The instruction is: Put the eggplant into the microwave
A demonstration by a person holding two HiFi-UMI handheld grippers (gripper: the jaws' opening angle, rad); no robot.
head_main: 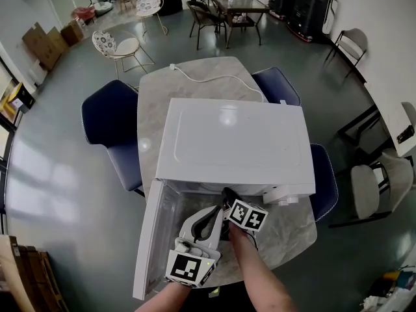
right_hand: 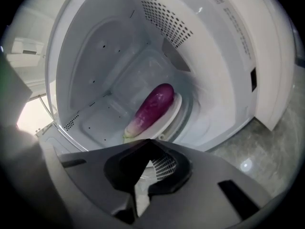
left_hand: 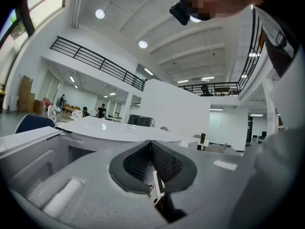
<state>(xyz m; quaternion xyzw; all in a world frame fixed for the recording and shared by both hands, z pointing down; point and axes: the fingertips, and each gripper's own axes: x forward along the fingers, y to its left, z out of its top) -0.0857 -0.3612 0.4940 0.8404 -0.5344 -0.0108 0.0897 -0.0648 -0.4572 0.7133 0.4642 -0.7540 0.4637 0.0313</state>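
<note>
The purple eggplant (right_hand: 153,106) lies on a white plate (right_hand: 178,109) inside the white microwave (head_main: 227,142). The microwave door (head_main: 151,239) hangs open to the left. My right gripper (right_hand: 148,142) is shut and empty, just outside the opening and short of the eggplant. In the head view it (head_main: 225,195) sits at the cavity mouth. My left gripper (head_main: 218,210) is beside it above the open door, also shut and empty. In the left gripper view, its jaws (left_hand: 150,142) point up past the microwave's top (left_hand: 109,128) toward the ceiling. The head view hides the eggplant.
The microwave stands on a marble table (head_main: 156,103), with a white cable (head_main: 208,78) running behind it. Blue chairs (head_main: 110,116) (head_main: 276,83) (head_main: 324,181) flank the table. The table's front edge is close under my arms.
</note>
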